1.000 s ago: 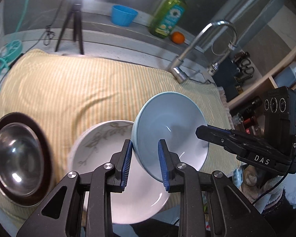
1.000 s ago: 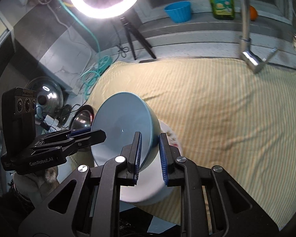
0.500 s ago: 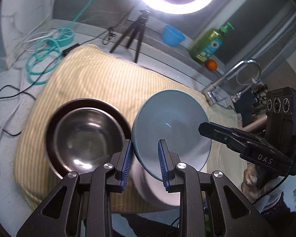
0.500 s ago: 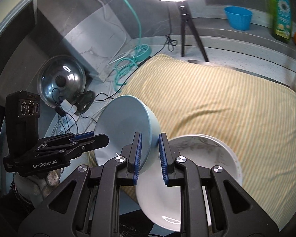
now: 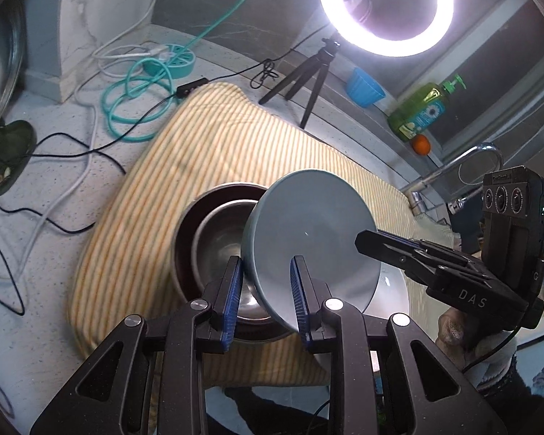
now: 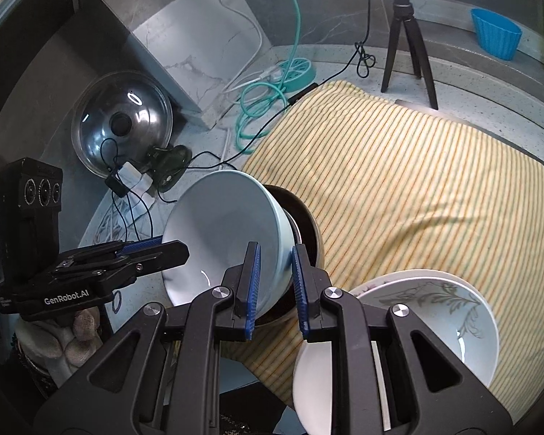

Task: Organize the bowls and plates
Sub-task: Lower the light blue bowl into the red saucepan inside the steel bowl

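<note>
Both grippers hold one light blue bowl (image 5: 308, 232) by opposite sides of its rim, tilted in the air. My left gripper (image 5: 265, 291) is shut on its near rim; my right gripper (image 6: 275, 282) is shut on the other rim, and the bowl shows there too (image 6: 228, 232). The bowl hangs over a steel bowl (image 5: 221, 232) nested in a dark brown bowl (image 5: 185, 217). A white bowl with a grey leaf pattern (image 6: 435, 311) sits to the right on the striped cloth (image 6: 417, 181).
The yellow striped cloth (image 5: 185, 166) covers the counter. Behind it stand a ring light on a tripod (image 5: 384, 7), a blue cup (image 5: 362, 87), a soap bottle (image 5: 420, 112), an orange (image 5: 421, 144) and a faucet (image 5: 453, 170). Cables (image 5: 134, 98) and a pot lid (image 6: 121, 123) lie left.
Both grippers carried the blue bowl leftward, from above the white leaf-pattern bowl to above the steel bowl in the dark bowl. Both stayed shut on it.
</note>
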`<act>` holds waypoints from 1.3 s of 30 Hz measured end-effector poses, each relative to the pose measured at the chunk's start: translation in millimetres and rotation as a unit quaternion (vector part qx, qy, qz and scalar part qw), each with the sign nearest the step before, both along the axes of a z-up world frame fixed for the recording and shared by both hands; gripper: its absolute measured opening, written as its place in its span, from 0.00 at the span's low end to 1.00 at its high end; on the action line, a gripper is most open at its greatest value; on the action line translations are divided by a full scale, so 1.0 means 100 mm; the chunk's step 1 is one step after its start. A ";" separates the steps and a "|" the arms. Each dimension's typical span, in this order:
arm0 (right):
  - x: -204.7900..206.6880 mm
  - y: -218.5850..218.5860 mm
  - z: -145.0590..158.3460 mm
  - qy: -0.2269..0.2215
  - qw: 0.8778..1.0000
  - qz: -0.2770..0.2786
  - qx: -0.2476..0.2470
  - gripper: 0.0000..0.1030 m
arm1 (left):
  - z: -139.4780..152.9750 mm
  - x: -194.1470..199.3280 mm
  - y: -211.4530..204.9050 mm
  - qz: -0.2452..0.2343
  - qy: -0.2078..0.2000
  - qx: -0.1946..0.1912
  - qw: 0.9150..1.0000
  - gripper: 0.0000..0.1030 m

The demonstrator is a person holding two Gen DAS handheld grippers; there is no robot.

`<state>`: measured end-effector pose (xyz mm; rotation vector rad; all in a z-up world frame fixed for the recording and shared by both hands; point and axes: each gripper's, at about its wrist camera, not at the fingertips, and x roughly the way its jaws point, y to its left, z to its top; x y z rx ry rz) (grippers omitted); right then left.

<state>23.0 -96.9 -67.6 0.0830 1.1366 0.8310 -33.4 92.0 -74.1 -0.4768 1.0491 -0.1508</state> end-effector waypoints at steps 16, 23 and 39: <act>0.09 0.25 -0.34 0.028 0.999 0.012 -0.032 0.18 | -0.28 0.07 0.17 0.007 0.037 -0.015 0.999 0.23; 0.11 0.28 -0.37 0.029 0.999 0.017 -0.039 0.20 | -0.28 0.08 0.17 0.004 0.038 -0.005 0.999 0.23; 0.14 0.04 -0.25 0.024 1.000 -0.008 -0.011 0.22 | -0.16 0.00 0.36 0.034 0.013 -0.007 0.999 0.23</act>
